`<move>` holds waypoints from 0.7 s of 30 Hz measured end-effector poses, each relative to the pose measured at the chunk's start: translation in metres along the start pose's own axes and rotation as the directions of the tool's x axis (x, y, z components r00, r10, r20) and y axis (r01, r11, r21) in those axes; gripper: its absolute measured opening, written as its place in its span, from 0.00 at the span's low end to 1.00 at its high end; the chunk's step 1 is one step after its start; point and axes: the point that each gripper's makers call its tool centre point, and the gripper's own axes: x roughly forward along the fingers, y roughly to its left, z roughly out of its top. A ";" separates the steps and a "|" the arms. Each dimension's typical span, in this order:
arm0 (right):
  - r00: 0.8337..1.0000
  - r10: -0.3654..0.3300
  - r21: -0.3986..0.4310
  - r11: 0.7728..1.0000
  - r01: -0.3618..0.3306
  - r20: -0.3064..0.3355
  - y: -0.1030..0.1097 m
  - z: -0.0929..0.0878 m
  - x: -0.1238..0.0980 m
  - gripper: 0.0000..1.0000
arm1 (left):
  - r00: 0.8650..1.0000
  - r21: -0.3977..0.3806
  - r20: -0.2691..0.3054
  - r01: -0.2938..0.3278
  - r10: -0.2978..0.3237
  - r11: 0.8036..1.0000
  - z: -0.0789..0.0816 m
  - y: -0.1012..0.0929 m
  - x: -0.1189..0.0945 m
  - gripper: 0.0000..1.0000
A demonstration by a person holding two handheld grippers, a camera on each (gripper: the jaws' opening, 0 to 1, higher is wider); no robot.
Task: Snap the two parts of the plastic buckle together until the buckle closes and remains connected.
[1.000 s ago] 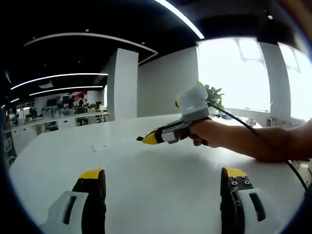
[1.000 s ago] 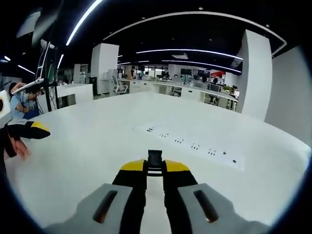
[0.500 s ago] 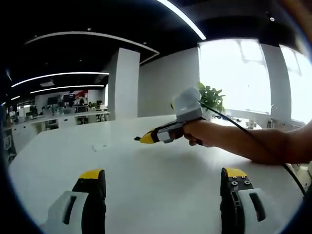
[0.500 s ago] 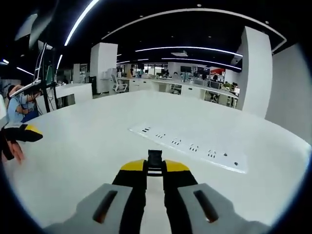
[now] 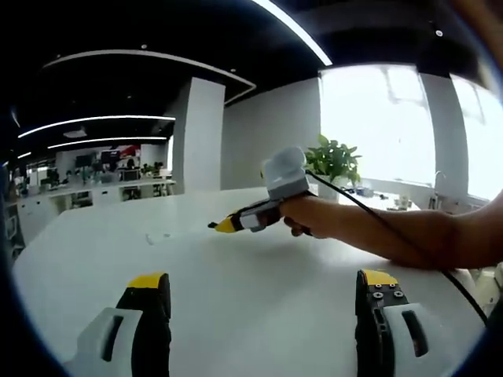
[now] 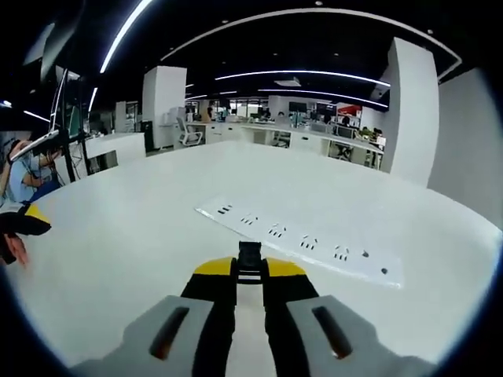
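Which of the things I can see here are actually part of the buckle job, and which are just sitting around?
Part of the job:
- right gripper, jaws shut on a small black buckle part
- left gripper, jaws apart, nothing between them

Just there:
- white table
- row of sockets set in the table
- potted plant by the window
- office desks and chairs behind

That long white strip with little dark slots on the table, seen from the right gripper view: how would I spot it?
Look at the big white table. Just beyond the right gripper, which pinches a small black buckle piece, lies a flat power strip running diagonally, marked by paired dark sockets.
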 end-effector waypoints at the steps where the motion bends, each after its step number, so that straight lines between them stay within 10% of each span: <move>1: 1.000 -0.001 -0.001 1.000 0.001 0.000 0.001 0.000 0.001 0.12 | 1.000 -0.004 0.004 -0.002 0.002 1.000 0.001 0.002 0.000 0.99; 21: 0.999 0.010 0.000 1.000 -0.010 -0.042 -0.002 -0.015 0.008 0.12 | 1.000 0.009 0.000 0.003 -0.003 1.000 0.001 -0.002 0.000 0.99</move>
